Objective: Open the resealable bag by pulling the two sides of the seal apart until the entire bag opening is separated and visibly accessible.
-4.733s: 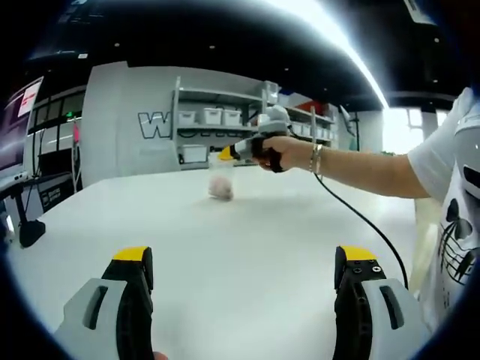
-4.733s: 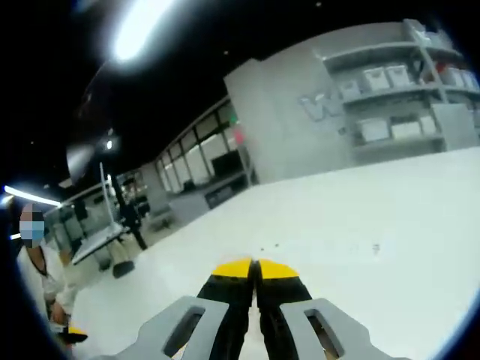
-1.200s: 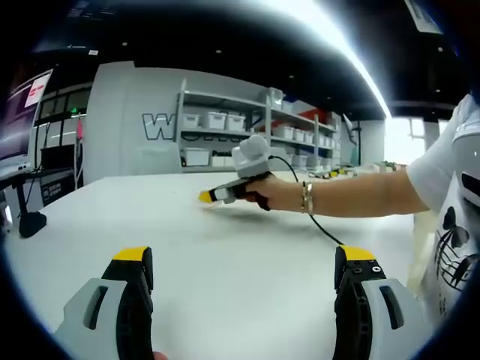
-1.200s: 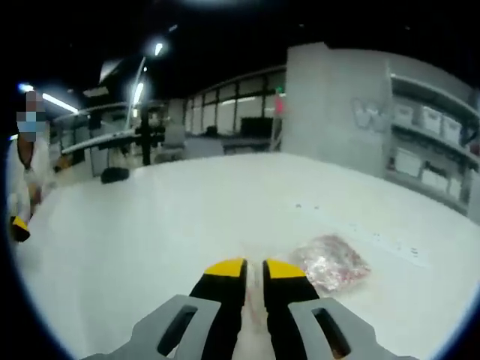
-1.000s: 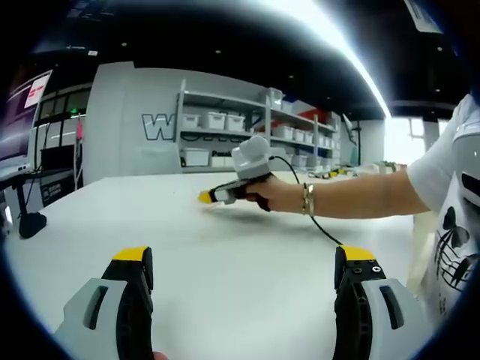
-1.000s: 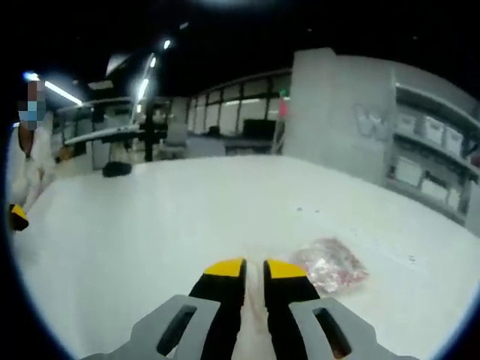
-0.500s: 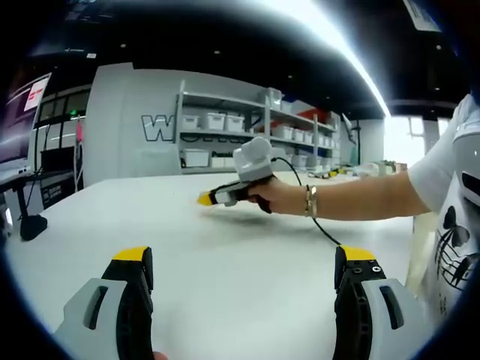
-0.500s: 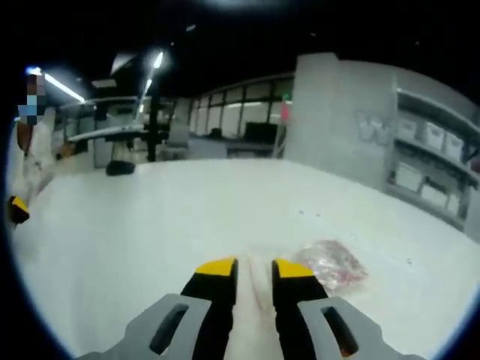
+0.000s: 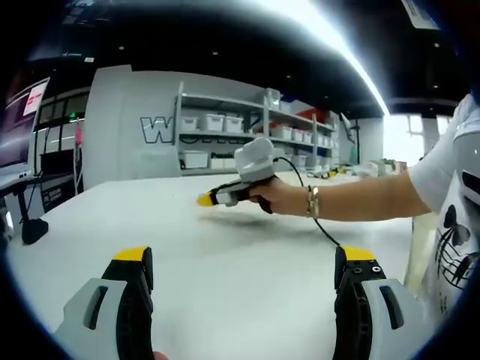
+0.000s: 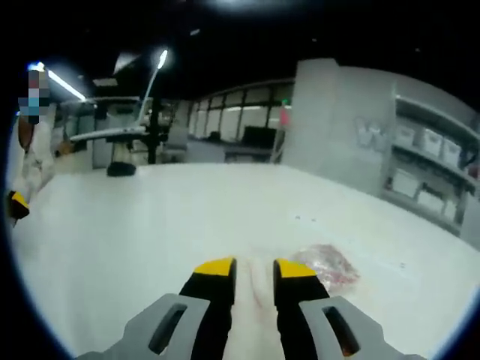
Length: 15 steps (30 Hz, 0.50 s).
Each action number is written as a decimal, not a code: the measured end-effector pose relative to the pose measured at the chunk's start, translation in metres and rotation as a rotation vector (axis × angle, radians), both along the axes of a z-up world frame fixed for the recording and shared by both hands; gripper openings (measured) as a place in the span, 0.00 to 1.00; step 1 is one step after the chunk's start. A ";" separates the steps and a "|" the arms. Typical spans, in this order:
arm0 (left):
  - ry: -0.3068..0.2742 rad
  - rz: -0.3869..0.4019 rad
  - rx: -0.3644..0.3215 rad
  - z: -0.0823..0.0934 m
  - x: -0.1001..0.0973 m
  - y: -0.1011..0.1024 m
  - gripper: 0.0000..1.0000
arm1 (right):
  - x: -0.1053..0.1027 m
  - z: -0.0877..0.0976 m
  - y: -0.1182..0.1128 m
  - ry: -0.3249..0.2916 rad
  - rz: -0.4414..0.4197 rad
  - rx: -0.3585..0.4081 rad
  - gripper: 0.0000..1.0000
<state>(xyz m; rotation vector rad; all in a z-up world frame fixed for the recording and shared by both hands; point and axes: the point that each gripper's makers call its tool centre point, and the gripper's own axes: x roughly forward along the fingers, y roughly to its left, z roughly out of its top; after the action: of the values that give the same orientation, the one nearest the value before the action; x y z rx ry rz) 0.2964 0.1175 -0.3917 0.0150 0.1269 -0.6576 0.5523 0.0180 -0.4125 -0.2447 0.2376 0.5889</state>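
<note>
The resealable bag (image 10: 328, 268), clear with pink contents, lies flat on the white table (image 10: 150, 225), just right of my right gripper (image 10: 254, 270). That gripper's yellow-tipped jaws stand slightly apart, and a pale, pink-streaked strip, seemingly the bag's clear edge, lies in the gap. In the left gripper view the right gripper (image 9: 217, 198) is held low over the table by a hand (image 9: 281, 196) wearing a bracelet. My left gripper (image 9: 244, 259) hovers near the table's front, jaws wide open and holding nothing.
A person in a white T-shirt (image 9: 450, 217) stands at the table's right. A cable (image 9: 330, 232) trails from the right gripper. Shelves with white bins (image 9: 217, 120) line the back wall. A black stand (image 9: 31, 229) sits at the far left.
My right gripper's jaws have parted a little over the last second, from nearly closed. The bag stays on the table. My left gripper has not moved.
</note>
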 end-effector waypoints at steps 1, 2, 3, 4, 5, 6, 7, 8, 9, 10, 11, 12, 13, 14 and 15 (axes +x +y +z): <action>-0.002 0.000 -0.001 0.001 -0.001 0.000 1.00 | 0.000 0.001 -0.001 -0.001 -0.004 0.004 0.17; -0.002 0.000 -0.001 0.001 -0.001 0.000 1.00 | 0.000 0.001 -0.002 -0.002 -0.006 0.005 0.18; -0.004 0.000 0.000 0.001 -0.001 0.000 1.00 | -0.001 0.002 -0.003 -0.003 -0.011 0.010 0.19; -0.005 0.001 0.001 0.001 -0.002 0.000 1.00 | -0.001 0.003 -0.004 -0.004 -0.013 0.013 0.20; -0.006 0.001 0.000 0.001 -0.002 -0.001 1.00 | -0.003 0.003 -0.004 -0.005 -0.015 0.015 0.21; -0.007 0.001 0.000 0.002 -0.002 -0.001 1.00 | -0.005 0.003 -0.004 -0.005 -0.016 0.016 0.21; -0.008 0.000 0.001 0.002 -0.003 -0.001 1.00 | -0.006 0.003 -0.004 -0.007 -0.018 0.017 0.21; -0.009 0.000 0.002 0.002 -0.003 -0.001 1.00 | -0.009 0.003 -0.005 -0.008 -0.020 0.019 0.21; -0.010 0.000 0.002 0.003 -0.004 -0.001 1.00 | -0.010 0.004 -0.006 -0.010 -0.022 0.023 0.21; -0.011 0.000 0.003 0.003 -0.004 -0.002 1.00 | -0.011 0.004 -0.007 -0.011 -0.024 0.027 0.21; -0.013 0.000 0.003 0.003 -0.004 -0.002 1.00 | -0.012 0.005 -0.007 -0.012 -0.026 0.031 0.21; -0.014 0.000 0.004 0.003 -0.004 -0.002 1.00 | -0.014 0.005 -0.008 -0.012 -0.029 0.034 0.22; -0.015 0.000 0.005 0.003 -0.005 -0.002 1.00 | -0.015 0.005 -0.008 -0.013 -0.031 0.036 0.23; -0.015 -0.001 0.005 0.004 -0.005 -0.002 1.00 | -0.016 0.006 -0.009 -0.013 -0.032 0.040 0.24; -0.016 -0.001 0.006 0.004 -0.006 -0.002 1.00 | -0.018 0.006 -0.009 -0.011 -0.034 0.044 0.25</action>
<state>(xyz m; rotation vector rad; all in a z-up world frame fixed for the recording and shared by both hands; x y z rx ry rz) 0.2909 0.1152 -0.3881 0.0258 0.1136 -0.6577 0.5348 0.0088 -0.4067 -0.2012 0.2172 0.5587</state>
